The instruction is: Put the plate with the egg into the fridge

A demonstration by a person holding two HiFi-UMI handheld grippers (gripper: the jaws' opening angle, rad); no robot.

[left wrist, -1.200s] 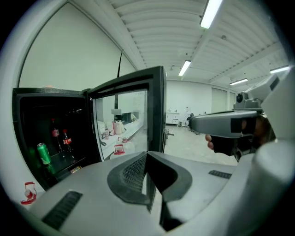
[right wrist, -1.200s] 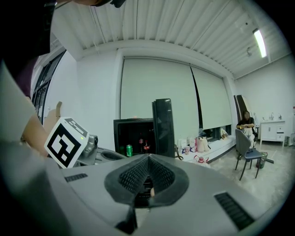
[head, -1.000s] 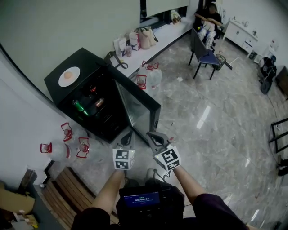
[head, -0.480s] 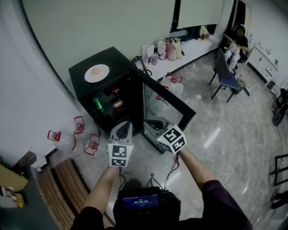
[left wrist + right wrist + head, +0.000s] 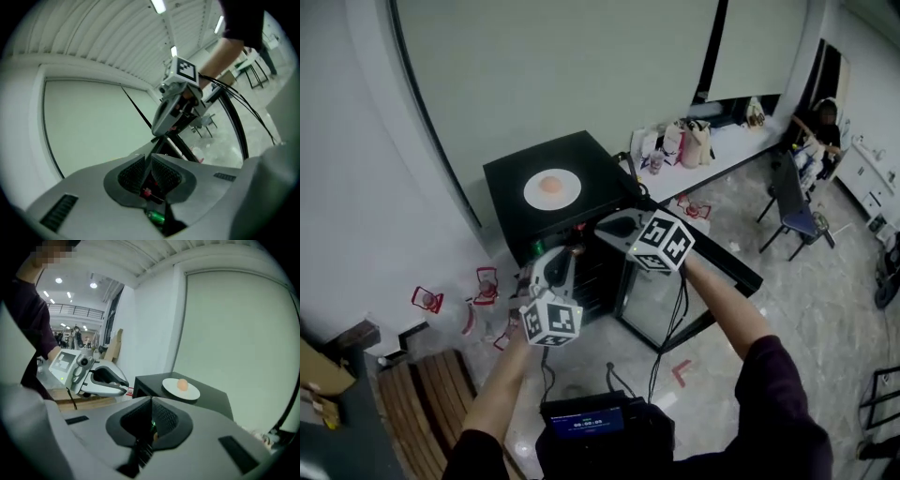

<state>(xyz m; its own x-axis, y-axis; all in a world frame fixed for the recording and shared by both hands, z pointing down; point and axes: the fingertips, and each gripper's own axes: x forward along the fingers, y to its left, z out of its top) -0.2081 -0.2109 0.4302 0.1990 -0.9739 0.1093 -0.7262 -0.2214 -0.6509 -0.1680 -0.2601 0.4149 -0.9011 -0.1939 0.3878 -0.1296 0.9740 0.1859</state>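
Note:
A white plate (image 5: 552, 189) with a brown egg (image 5: 550, 185) on it rests on top of the small black fridge (image 5: 518, 174). The fridge's glass door (image 5: 694, 272) stands open to the right, and bottles show dimly on the shelves inside. My right gripper (image 5: 614, 225) is shut and empty, raised in front of the fridge top just right of the plate; its own view shows the plate (image 5: 180, 390) and egg (image 5: 182, 385) ahead. My left gripper (image 5: 551, 272) is shut and empty, lower, before the open fridge front. Each gripper sees the other one.
Red-capped water bottles (image 5: 486, 284) lie on the floor left of the fridge, beside wooden slats (image 5: 422, 398). Bags (image 5: 686, 141) sit on a low ledge behind it. A blue chair (image 5: 794, 208) and a seated person (image 5: 820, 131) are at far right on the marble floor.
Both grippers rose and came closer to the fridge. The right one climbed to the level of the fridge top near the plate. The head view swung so the fridge sits more central.

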